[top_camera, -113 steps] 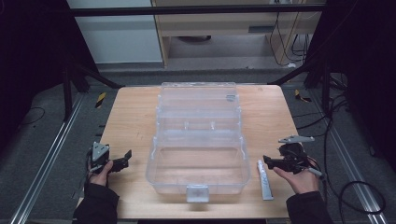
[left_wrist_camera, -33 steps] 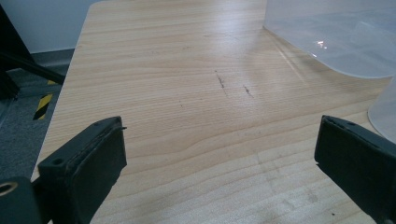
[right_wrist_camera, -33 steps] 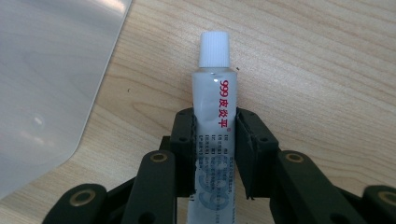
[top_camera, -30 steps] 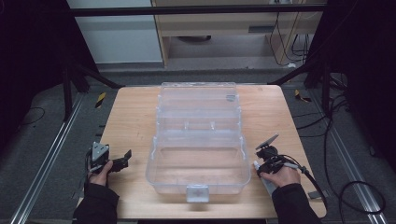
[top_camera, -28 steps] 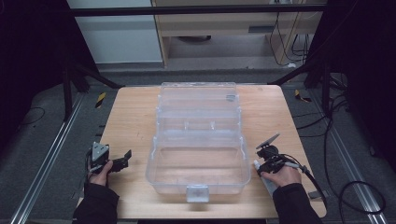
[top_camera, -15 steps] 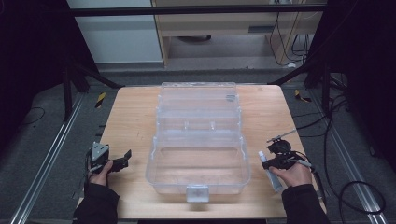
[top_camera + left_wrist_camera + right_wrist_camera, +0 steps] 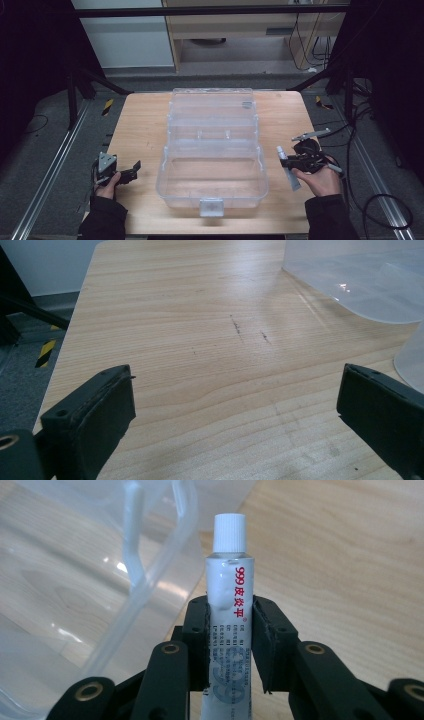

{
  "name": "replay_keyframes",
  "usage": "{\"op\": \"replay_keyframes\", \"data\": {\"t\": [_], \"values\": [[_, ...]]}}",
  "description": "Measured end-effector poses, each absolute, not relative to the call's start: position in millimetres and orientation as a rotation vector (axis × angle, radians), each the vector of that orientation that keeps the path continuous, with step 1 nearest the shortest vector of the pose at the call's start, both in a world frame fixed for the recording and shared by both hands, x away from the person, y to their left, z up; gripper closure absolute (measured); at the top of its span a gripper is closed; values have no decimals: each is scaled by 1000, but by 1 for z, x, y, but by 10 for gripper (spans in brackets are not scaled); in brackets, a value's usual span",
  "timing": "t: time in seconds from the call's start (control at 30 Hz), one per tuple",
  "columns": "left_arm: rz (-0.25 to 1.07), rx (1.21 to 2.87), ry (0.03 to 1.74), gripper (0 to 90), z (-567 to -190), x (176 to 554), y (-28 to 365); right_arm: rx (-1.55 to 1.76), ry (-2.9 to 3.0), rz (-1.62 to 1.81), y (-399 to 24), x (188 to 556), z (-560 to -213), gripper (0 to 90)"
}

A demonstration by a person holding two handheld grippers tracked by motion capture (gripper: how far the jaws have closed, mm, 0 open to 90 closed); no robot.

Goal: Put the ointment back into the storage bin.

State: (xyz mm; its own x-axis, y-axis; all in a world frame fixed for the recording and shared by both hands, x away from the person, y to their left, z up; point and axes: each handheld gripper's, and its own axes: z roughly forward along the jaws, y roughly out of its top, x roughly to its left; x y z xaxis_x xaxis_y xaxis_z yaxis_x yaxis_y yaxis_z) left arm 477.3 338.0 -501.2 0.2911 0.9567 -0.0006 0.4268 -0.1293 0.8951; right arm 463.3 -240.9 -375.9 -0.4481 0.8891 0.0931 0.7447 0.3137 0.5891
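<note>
A white ointment tube [image 7: 229,595] with a ribbed white cap and red lettering is clamped between the jaws of my right gripper [image 7: 230,630]. In the high view that right gripper [image 7: 295,159] sits just right of the clear plastic box [image 7: 212,150], with the tube [image 7: 287,167] lying lengthwise along the table under the hand. The box stands open in the table's middle, its lid folded back, and nothing shows inside it. My left gripper [image 7: 131,169] rests near the table's front left, open with bare wood between its jaws [image 7: 235,405].
The wooden table [image 7: 140,125] has bare wood left and right of the box. A corner of the box [image 7: 370,285] rises at the right of the left gripper view. Cables [image 7: 365,200] trail off the table's right edge. Metal frame rails [image 7: 50,165] flank the table.
My right gripper has swung from beside the box's right wall out to the tube and shut on it. The left gripper has stayed still.
</note>
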Motion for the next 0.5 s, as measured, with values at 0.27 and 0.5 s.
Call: {"op": "replay_keyframes", "data": {"t": [0.27, 0.5], "values": [[782, 1709, 1268, 16, -501, 477, 338, 1404, 2319, 899, -236, 464, -357, 699], [783, 1710, 1267, 16, -501, 477, 338, 1280, 2353, 918, -228, 464, -342, 699]]}}
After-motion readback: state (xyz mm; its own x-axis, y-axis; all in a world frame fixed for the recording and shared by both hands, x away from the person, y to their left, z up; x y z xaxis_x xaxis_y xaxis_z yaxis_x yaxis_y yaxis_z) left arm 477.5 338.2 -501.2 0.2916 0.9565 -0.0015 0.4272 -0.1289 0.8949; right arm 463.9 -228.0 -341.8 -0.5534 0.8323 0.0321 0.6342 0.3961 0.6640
